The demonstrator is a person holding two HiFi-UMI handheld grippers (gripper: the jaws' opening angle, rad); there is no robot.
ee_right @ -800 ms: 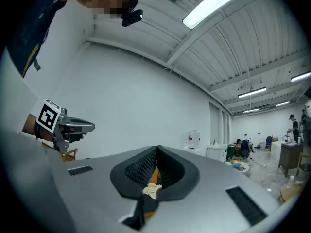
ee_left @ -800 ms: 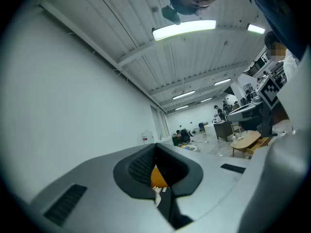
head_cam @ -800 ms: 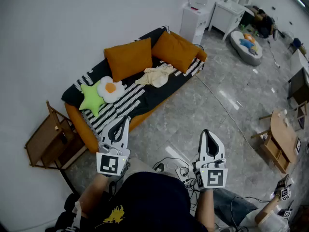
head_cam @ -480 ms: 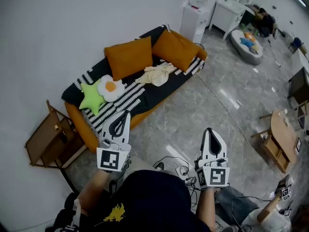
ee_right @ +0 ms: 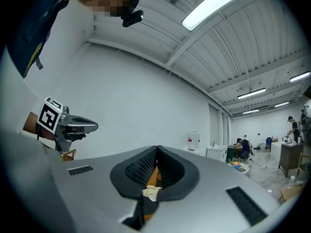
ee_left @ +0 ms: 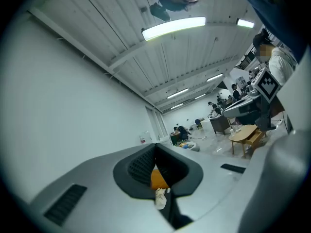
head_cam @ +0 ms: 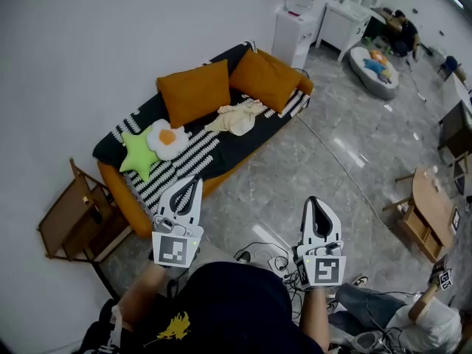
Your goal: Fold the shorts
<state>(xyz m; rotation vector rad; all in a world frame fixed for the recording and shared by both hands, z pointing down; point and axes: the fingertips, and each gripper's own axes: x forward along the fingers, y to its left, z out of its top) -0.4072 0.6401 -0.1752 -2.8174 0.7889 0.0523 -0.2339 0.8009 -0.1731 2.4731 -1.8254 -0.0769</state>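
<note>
The shorts (head_cam: 237, 116) are a pale cream garment lying in a loose, crumpled heap, not folded, on the seat of the orange sofa (head_cam: 120, 189). They rest on its black-and-white striped throw (head_cam: 184, 157), just in front of the two orange cushions (head_cam: 195, 92) and well apart from both claws. Compared with a moment ago the heap keeps the same shape and the same spot. Both claws hang over the grey floor (head_cam: 317, 161) much where they were, and the person sitting on the floor at the lower right (head_cam: 431, 323) now shows more fully. The left claw (head_cam: 193, 181) is held level and aimed toward the sofa, its jaws pressed together with nothing between them. The right claw (head_cam: 314, 202) is also level, its jaws likewise closed tip to tip and empty. Neither claw touches the shorts or the sofa.
</note>
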